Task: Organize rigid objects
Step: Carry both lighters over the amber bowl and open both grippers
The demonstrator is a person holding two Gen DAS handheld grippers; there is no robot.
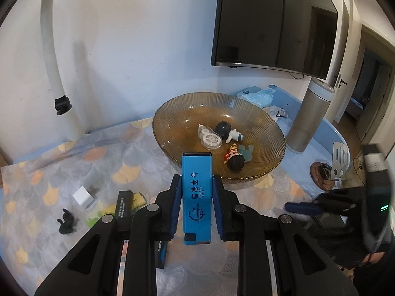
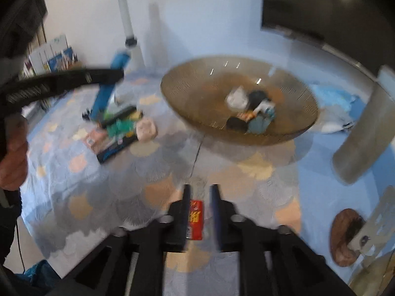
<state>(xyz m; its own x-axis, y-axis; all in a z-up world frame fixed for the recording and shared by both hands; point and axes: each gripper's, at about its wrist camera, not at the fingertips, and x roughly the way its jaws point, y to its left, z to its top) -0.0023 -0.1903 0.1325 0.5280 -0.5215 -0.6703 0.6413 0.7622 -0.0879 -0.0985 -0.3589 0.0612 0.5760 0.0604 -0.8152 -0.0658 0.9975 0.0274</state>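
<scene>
The bench (image 1: pixel 49 172) under its patterned cloth carries the ribbed amber bowl (image 1: pixel 218 135), already holding a few small toys. The left gripper (image 1: pixel 196 192) is nearer: its jaws are closed on a blue box (image 1: pixel 196 190) whose long axis points straight ahead at the bowl's near rim, just beyond the box's far end. The right gripper (image 2: pixel 200 212) hangs well back from the bowl (image 2: pixel 239 101), jaws parted around a small red packet (image 2: pixel 196 219) (blur hides whether they touch it).
</scene>
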